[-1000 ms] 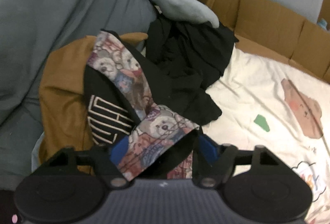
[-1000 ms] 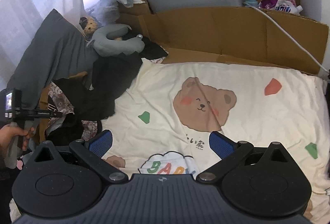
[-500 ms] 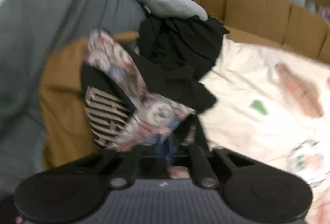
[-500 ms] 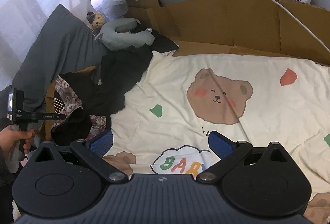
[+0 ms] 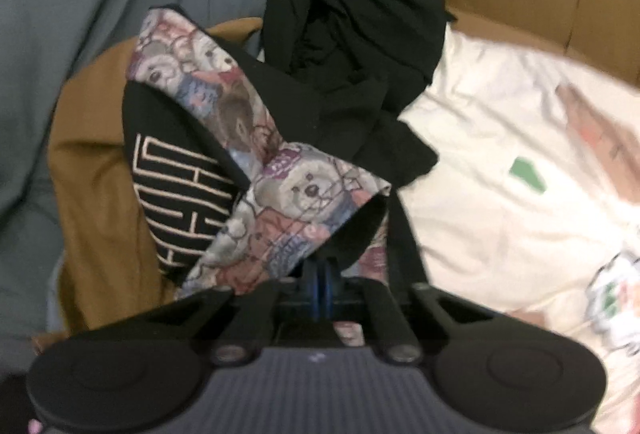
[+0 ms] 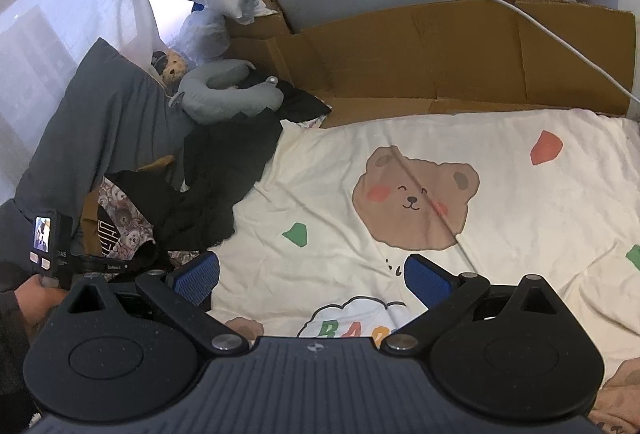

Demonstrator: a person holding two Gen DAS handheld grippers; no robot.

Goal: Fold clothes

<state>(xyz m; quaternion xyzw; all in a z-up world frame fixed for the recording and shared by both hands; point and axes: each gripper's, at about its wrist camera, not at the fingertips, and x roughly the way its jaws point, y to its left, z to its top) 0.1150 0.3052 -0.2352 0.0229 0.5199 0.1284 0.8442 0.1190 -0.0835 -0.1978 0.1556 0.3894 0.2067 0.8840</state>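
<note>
While the right gripper [image 6: 312, 274] hovers wide open over the bedsheet [image 6: 500, 194], the left gripper [image 5: 320, 284] pinches the bear-print garment's [image 5: 296, 202] near edge, its length running up-left away from the fingers.

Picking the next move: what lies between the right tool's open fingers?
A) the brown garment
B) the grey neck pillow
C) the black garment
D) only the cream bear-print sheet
D: the right tool stands open over the cream bear-print sheet, clear of the clothes pile.
</note>
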